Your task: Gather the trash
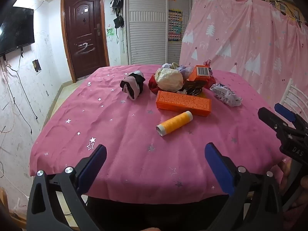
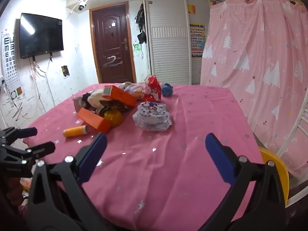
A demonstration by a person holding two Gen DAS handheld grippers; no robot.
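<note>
**Trash heaped on pink table, both grippers spread and empty**

Trash sits in a loose pile toward the far side of the table (image 1: 134, 154), which is covered in a pink cloth scattered with silver stars. Nearest the left gripper (image 1: 156, 155) lies a spool of orange-yellow thread (image 1: 174, 122) on its side, apart from the rest. Just behind it is a long orange box (image 1: 183, 104) lying flat, and behind that a crumpled cream paper ball (image 1: 169, 79) resting against a second orange box (image 1: 200, 73) that shows a barcode. A black-and-pink bundle of cloth (image 1: 132, 85) lies to the left of the pile, a little apart from it. A crumpled white printed wrapper (image 1: 226, 94) lies to the right.

From the right wrist view the same wrapper (image 2: 153, 118) is the closest piece to the right gripper (image 2: 156, 144), with a red printed wrapper (image 2: 153, 91) and a small blue item (image 2: 167, 89) farther back. A yellow round object (image 2: 113, 116) sits tucked against the long box.

Both grippers hover over the near edge of the table with their blue-padded fingers spread wide and nothing between them. Neither touches any piece of trash. Each gripper shows at the edge of the other's view, side by side.

A dark brown door (image 1: 84, 34), a wall-mounted television (image 2: 41, 35) and a pink curtain (image 1: 250, 38) stand behind the table.
</note>
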